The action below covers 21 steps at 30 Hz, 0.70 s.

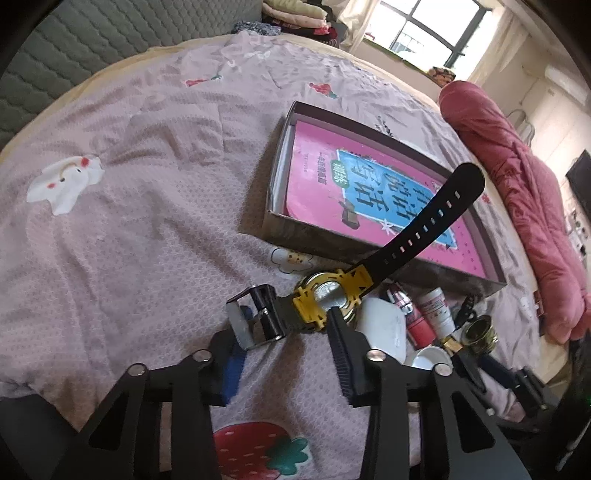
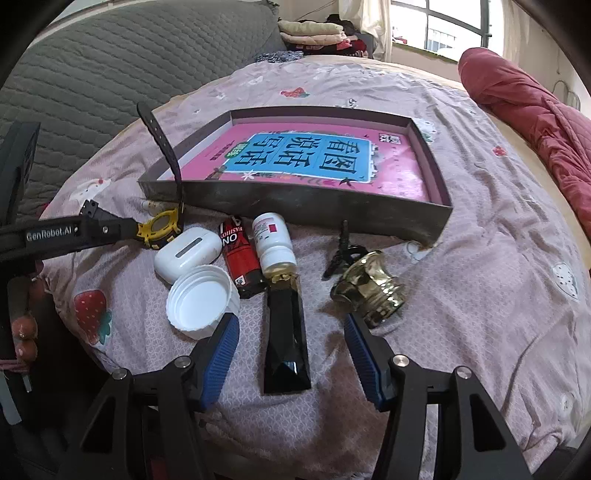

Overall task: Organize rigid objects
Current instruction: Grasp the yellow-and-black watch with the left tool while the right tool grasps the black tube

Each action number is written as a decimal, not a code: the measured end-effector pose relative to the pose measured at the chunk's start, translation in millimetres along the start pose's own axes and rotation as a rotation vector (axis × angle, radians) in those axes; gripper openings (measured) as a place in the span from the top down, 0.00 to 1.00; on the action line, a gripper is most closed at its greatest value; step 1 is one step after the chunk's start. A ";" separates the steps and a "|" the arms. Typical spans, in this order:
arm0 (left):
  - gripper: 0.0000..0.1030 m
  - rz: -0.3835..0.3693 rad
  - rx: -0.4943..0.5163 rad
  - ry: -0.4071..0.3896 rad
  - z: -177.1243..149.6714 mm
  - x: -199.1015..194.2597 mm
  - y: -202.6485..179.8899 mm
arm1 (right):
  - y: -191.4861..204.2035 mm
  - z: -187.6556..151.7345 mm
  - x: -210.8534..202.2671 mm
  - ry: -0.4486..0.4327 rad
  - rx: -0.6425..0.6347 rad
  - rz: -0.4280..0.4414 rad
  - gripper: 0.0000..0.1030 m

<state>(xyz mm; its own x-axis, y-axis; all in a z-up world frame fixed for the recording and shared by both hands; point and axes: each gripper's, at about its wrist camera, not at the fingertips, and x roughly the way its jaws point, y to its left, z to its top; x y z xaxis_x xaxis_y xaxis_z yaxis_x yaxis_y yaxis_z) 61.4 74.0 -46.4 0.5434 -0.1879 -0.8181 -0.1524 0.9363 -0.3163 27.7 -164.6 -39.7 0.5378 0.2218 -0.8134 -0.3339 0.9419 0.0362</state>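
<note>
Left tongs (image 1: 286, 325) narrow on the watch (image 1: 328, 299); right tongs (image 2: 291, 332) wide over the black tube (image 2: 286, 336). Next: lift into the box (image 2: 295, 206).

place: home bedroom | evidence: bed sheet (image 1: 147, 229), quilted headboard (image 2: 110, 55), folded clothes (image 2: 314, 31), window (image 1: 428, 33)

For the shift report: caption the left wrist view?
Left gripper closes on yellow watch beside box.

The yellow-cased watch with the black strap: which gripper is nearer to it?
Left. The left gripper has the yellow-cased watch between its fingers; the right gripper is apart from it, straddling the black faceted tube.
</note>
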 end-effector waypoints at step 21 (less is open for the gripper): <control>0.94 -0.032 -0.056 -0.038 11.2 5.6 -1.4 | 2.4 1.0 15.4 0.024 -0.005 0.043 0.58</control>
<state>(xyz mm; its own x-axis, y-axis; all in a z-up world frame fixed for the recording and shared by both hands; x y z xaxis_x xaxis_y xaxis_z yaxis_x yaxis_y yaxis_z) 73.8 75.0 -45.1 0.5797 -0.2053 -0.7886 -0.1795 0.9118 -0.3693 36.0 -158.7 -51.6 0.5041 0.2563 -0.8248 -0.3607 0.9302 0.0686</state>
